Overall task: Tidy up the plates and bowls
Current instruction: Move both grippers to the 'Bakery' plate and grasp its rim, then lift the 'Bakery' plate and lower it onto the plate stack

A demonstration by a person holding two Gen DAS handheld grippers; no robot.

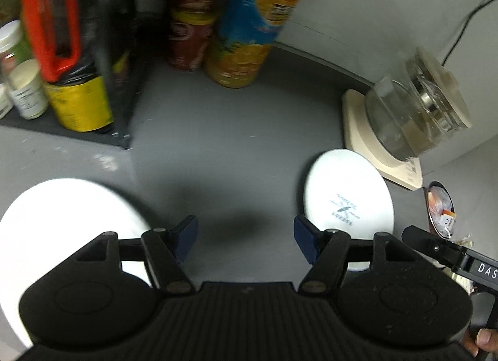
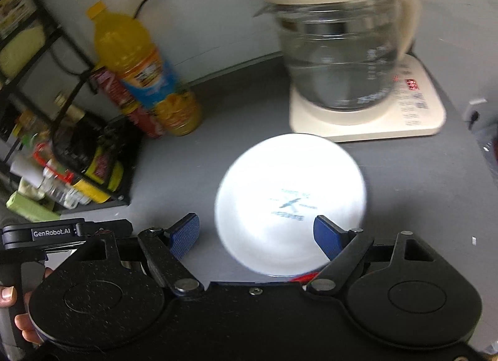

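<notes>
In the left wrist view a large white plate (image 1: 71,215) lies on the grey counter at the lower left, partly under my left gripper (image 1: 246,239). That gripper is open and hovers over bare counter with nothing between its blue pads. A smaller white dish with a printed logo (image 1: 348,196) sits to its right. In the right wrist view the same logo dish (image 2: 289,199) lies just ahead of my open right gripper (image 2: 256,236). The right pad (image 2: 326,236) overlaps the dish's near edge and the left pad stands clear of it.
A glass kettle (image 2: 339,50) on a cream base (image 2: 414,118) stands behind the dish. An orange juice bottle (image 2: 146,71) and red cans (image 1: 190,34) stand by the wall. A black rack (image 1: 121,140) of jars and bottles fills the left. A dark bowl of packets (image 1: 440,205) sits far right.
</notes>
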